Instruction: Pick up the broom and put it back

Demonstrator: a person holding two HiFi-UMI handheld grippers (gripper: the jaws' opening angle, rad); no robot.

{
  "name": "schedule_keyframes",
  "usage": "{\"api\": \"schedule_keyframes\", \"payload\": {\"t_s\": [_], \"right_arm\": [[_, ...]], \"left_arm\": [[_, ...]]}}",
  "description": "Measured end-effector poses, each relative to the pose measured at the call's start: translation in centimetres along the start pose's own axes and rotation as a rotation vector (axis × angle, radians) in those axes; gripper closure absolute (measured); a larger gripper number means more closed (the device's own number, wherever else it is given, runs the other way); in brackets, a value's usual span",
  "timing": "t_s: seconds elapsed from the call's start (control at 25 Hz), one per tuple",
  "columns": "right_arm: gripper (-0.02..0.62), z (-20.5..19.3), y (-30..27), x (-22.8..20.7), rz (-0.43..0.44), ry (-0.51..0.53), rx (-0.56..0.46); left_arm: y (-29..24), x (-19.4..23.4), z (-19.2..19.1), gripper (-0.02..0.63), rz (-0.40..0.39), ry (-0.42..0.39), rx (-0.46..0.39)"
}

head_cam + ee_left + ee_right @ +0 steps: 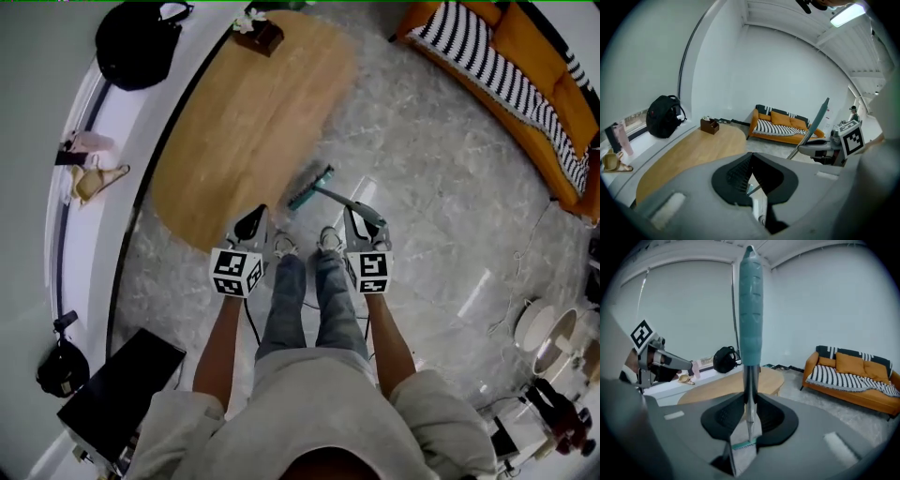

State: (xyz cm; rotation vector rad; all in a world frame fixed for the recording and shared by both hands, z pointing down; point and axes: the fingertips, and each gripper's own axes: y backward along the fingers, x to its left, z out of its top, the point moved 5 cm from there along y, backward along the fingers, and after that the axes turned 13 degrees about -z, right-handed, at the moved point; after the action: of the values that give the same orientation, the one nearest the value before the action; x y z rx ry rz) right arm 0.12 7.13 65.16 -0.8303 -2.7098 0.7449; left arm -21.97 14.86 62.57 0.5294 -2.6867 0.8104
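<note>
The broom has a teal head [311, 186] low over the grey floor and a metal shaft that runs up into my right gripper [363, 223]. In the right gripper view the shaft [749, 380] stands upright between the black pads, which press on it, and the teal grip [751, 310] rises above them. My left gripper [249, 227] hangs beside it on the left, apart from the broom. Its pads [740, 173] meet at the tip with nothing between them. The left gripper view shows the right gripper [820, 149] holding the teal handle [818, 119].
An oval wooden table [253, 112] with a small brown box [260, 36] lies ahead on the left. A black backpack [141, 42] rests on the white ledge. An orange sofa [525, 112] with a striped throw stands at the right. The person's feet [305, 244] are between the grippers.
</note>
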Motion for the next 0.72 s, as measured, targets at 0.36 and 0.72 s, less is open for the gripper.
{"api": "schedule_keyframes", "payload": {"t_s": [0.36, 0.72], "right_arm": [[0.515, 7.0, 4.9, -10.5, -0.210, -0.025, -0.140], [0.515, 12.0, 11.6, -21.5, -0.361, -0.038, -0.244]], "left_arm": [[-6.1, -6.6, 8.6, 0.609, -0.155, -0.172, -0.020], [-10.6, -14.4, 15.9, 0.609, -0.227, -0.286, -0.069]]}}
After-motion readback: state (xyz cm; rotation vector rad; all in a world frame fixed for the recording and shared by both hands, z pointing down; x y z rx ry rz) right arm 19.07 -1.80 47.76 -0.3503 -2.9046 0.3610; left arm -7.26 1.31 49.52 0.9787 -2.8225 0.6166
